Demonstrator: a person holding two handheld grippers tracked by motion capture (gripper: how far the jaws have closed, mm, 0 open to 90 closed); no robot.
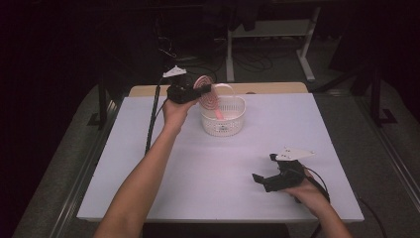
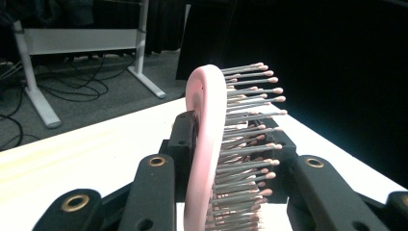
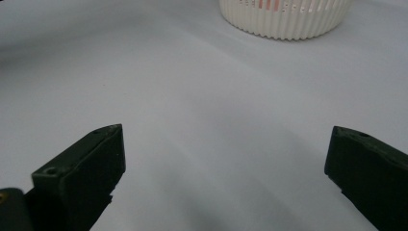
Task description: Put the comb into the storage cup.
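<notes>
right gripper (image 1: 265, 177): rested low at the near right of the white tabletop (image 1: 188, 168), jaws spread wide, nothing between them | left gripper (image 1: 195, 93): jaws clamped on the round pink bristled hairbrush (image 1: 208, 96), held tilted over the rim of the white ribbed plastic basket (image 1: 224, 124) at the far side

Wide-apart jaws — ribbed white basket (image 3: 284, 17), perhaps pink inside

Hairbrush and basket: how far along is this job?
Done: the left gripper is shut on the pink hairbrush, lifted over the white basket. In hand: its handle already dips inside the basket. Left: letting go, probably. The right gripper rests open on the table.
</notes>
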